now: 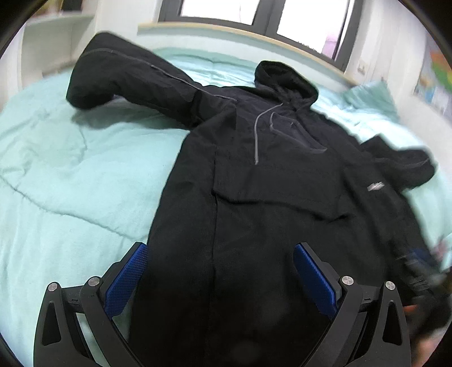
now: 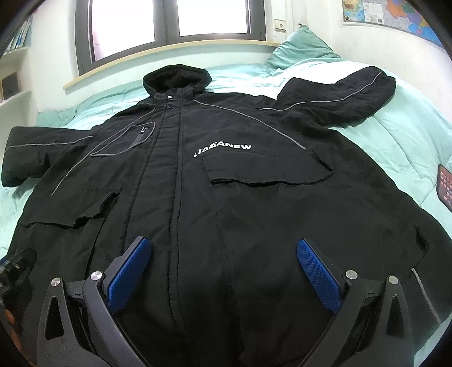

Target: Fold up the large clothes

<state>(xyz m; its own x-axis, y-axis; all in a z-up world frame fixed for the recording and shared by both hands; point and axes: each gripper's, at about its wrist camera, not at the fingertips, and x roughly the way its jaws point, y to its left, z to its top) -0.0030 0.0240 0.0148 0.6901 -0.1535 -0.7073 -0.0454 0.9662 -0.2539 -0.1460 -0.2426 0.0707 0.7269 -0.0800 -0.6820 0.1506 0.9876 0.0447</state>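
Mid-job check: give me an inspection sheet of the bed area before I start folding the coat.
Surface: bed with mint green quilt, rumpled at the edges.
Job's things: black hooded coat lying face up, zipped, hood toward the window; both sleeves spread outward; not yet folded.
Clutter: phone on the quilt by the coat's side; green pillow near the wall.
Grippers: left gripper and right gripper open above the coat's lower part, holding nothing.
Cables: nothing seen.
Surroundings: window, wall map, shelves.
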